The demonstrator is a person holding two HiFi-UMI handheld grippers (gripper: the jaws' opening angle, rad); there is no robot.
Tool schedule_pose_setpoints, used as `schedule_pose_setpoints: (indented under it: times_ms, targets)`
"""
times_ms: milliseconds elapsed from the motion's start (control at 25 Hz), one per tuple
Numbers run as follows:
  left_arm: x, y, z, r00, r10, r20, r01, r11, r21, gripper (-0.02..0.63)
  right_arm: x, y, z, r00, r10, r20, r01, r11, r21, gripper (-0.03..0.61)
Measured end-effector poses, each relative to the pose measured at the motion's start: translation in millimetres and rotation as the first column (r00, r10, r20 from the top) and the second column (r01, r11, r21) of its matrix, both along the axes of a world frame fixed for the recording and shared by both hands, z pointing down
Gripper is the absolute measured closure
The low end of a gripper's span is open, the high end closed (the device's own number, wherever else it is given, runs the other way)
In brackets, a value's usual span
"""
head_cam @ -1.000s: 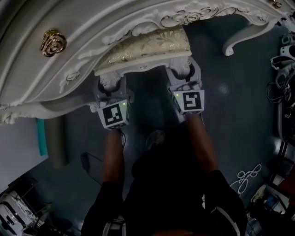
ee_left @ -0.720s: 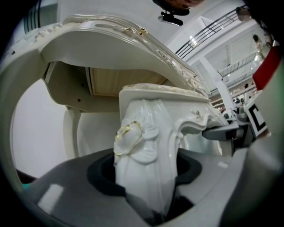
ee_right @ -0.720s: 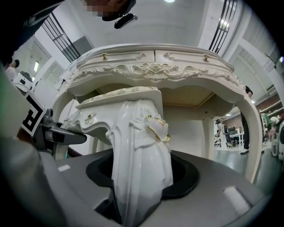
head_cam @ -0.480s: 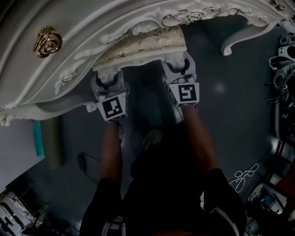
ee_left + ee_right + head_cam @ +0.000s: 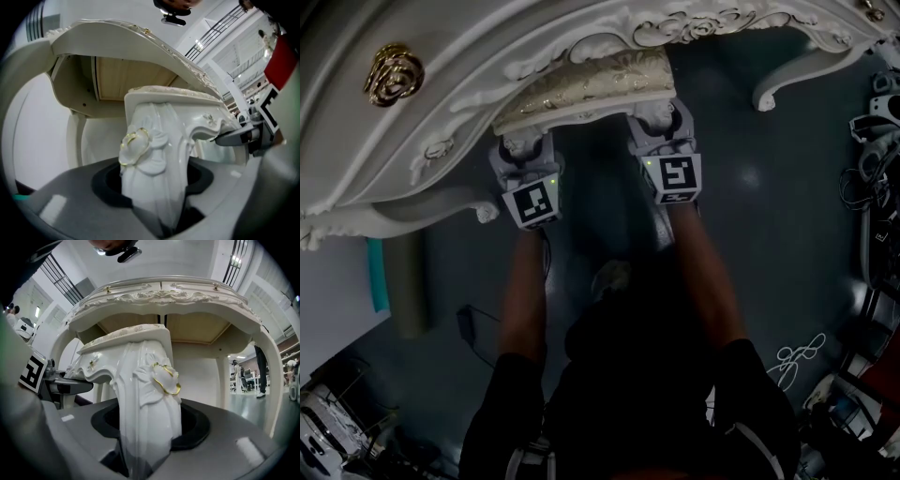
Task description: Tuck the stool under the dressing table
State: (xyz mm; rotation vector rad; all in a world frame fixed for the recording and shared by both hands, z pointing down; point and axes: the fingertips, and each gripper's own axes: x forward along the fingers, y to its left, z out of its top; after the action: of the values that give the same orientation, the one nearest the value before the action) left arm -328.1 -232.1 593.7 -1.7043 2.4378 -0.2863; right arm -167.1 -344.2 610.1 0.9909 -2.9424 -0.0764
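Note:
The white carved stool (image 5: 591,84) with its gold-patterned cushion stands partly beneath the front edge of the ornate white dressing table (image 5: 478,66). My left gripper (image 5: 523,150) is shut on the stool's near left leg (image 5: 150,183), which fills the space between its jaws. The near right leg (image 5: 147,418), with a gold-trimmed carving, is clamped the same way by my right gripper (image 5: 661,120). Both grippers point level toward the table. In the right gripper view the table's underside and far legs show behind the stool. The stool's far half is hidden by the tabletop.
The table's curved right leg (image 5: 797,70) stands to the right of the stool. Cables (image 5: 806,361) and equipment (image 5: 881,122) lie along the right edge of the dark floor. A teal-edged board (image 5: 375,272) and a grey cylinder (image 5: 408,281) sit at the left.
Both grippers and the stool have shifted toward the table. More of the cushion now lies under the table's edge.

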Motion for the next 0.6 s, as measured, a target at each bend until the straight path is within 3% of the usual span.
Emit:
schedule_pose_setpoints:
  times_ms: [360, 600]
  targets:
    - [-5.2, -1.7, 13.8, 0.998, 0.014, -0.060, -0.012, 0.999, 0.031, 0.334, -4.2, 0.3, 15.4, 0.999, -0.001, -0.040, 0.000, 1.000, -0.022, 0.324]
    - [-1.8, 2.2, 27.4, 0.994, 0.006, -0.107, -0.006, 1.000, 0.004, 0.342, -2.3, 3.7, 28.1, 0.997, -0.012, -0.073, 0.010, 0.999, -0.039, 0.322]
